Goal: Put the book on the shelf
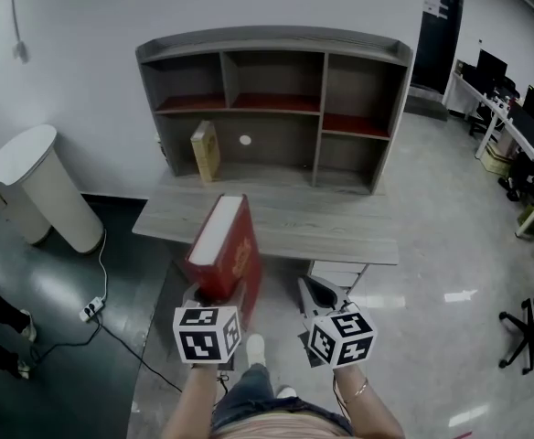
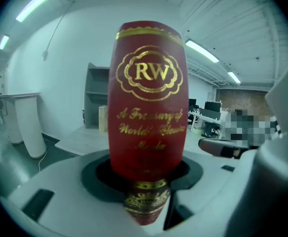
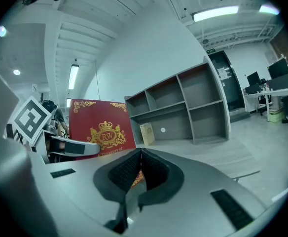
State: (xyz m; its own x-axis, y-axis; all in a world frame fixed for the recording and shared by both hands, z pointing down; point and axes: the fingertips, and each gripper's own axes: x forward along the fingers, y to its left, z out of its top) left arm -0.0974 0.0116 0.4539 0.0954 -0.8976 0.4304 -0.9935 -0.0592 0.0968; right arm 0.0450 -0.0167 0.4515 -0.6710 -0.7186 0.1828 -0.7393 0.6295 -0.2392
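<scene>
grey counter (image 1: 340, 231) carries the shelf (image 1: 322, 71) against a white wall. left gripper (image 1: 210, 302) is clenched on the lower end of the red book (image 1: 223, 250), which is upright, spine toward its camera, in the air short of the counter edge. right gripper (image 3: 138, 164) has its jaws together, holding nothing, just right of the book and apart from it.
</scene>
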